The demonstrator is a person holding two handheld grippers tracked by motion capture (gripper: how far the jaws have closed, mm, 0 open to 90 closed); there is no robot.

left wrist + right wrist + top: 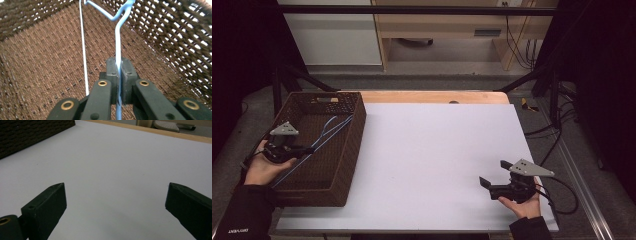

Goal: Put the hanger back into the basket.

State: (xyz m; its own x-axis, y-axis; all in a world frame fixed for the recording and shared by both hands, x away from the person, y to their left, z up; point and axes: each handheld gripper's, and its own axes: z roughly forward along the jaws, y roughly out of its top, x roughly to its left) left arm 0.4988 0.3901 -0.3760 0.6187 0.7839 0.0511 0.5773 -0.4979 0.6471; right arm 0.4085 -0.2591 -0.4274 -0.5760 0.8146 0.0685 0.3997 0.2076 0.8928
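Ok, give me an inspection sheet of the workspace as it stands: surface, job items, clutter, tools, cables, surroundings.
Surface: white board on a wooden table; bare where visible.
Job's things: blue wire hanger inside the brown woven basket at the board's left edge; the hanger's far end leans near the basket's right wall.
Clutter: nothing seen.
Tools: left tool shut on the hanger's wire, held inside the basket; right tool open, holding nothing, near the board's right front.
Cables: black cable trails from the right tool; more cables on the floor at right.
Surroundings: black frame bar across the back, cabinets and floor beyond; dark at both sides.
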